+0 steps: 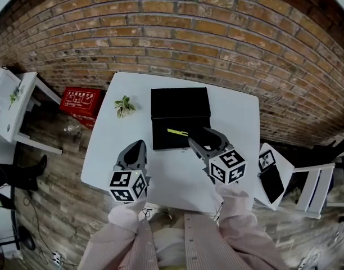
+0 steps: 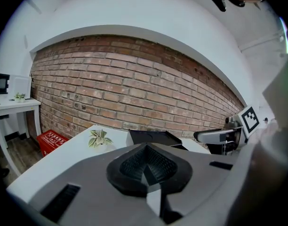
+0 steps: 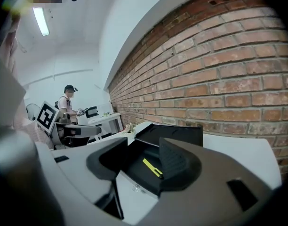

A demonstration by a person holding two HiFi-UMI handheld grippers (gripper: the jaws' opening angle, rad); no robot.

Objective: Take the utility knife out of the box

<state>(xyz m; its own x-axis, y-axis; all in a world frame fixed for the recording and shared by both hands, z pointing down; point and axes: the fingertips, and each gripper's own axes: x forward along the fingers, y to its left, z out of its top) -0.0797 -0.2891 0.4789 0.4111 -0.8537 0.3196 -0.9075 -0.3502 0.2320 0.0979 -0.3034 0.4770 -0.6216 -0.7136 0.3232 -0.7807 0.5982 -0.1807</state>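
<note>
Slim yellow utility knife [image 3: 152, 167] lying flat inside the open black rectangular box [image 3: 181, 134], dead ahead of the right gripper [image 3: 141, 162] and framed by its spread, empty jaws. Seems lined up for the grab, no contact yet. Left gripper [image 2: 145, 167] parked beside it, jaws pinched together on nothing. Knife visible only in the right gripper view and head view; in the left gripper view, just the box and a small green plant [image 2: 99, 138] past the tips.

Backed by a red-brown brick wall [image 1: 177, 32]. Floored in weathered grey-brown wooden planks [image 1: 54, 173]. Furnished with a white square table [image 1: 239, 117] at centre, a white side table [image 1: 23, 114] far left, and a red plastic crate [image 1: 80, 102] between them at the wall's foot. Lit overhead by a white ceiling tube lamp [image 3: 41, 21].
</note>
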